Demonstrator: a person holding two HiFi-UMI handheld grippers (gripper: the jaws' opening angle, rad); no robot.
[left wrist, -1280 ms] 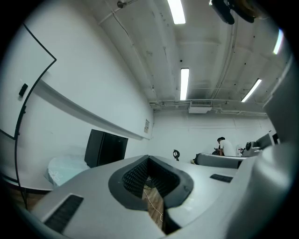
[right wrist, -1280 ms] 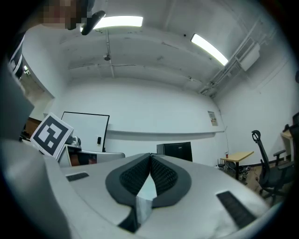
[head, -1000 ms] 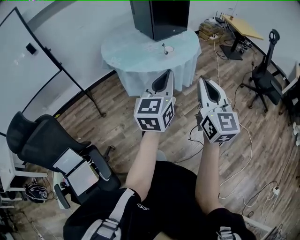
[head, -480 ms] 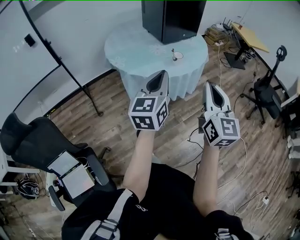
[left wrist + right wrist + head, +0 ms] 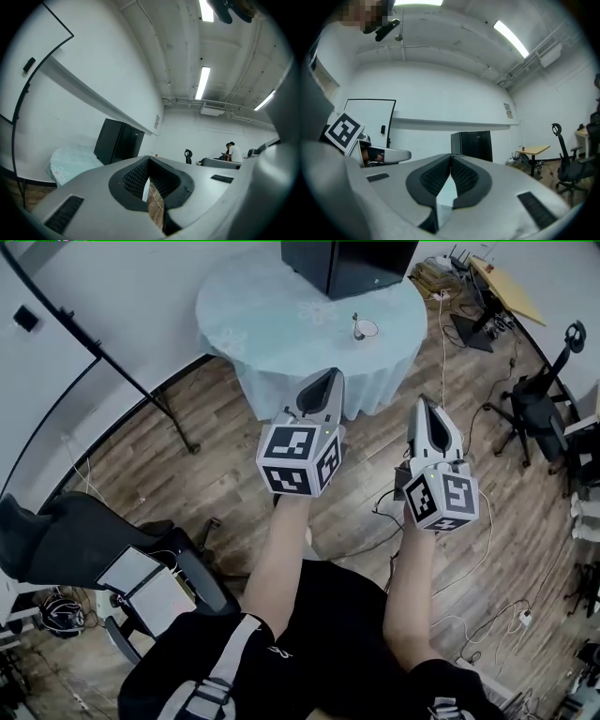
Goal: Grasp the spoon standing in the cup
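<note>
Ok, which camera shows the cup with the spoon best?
Head view: the cup sits in plain sight on the round table, with the spoon standing in it. Neither gripper view shows the cup, only the black cabinet near it.

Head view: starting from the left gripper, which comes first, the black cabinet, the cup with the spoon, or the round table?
From the left gripper, nearest first:
1. the round table, its cloth edge just ahead of the jaws.
2. the cup, on the table's right part, with the spoon standing in it.
3. the black cabinet, at the table's far side, beyond the cup.
</note>
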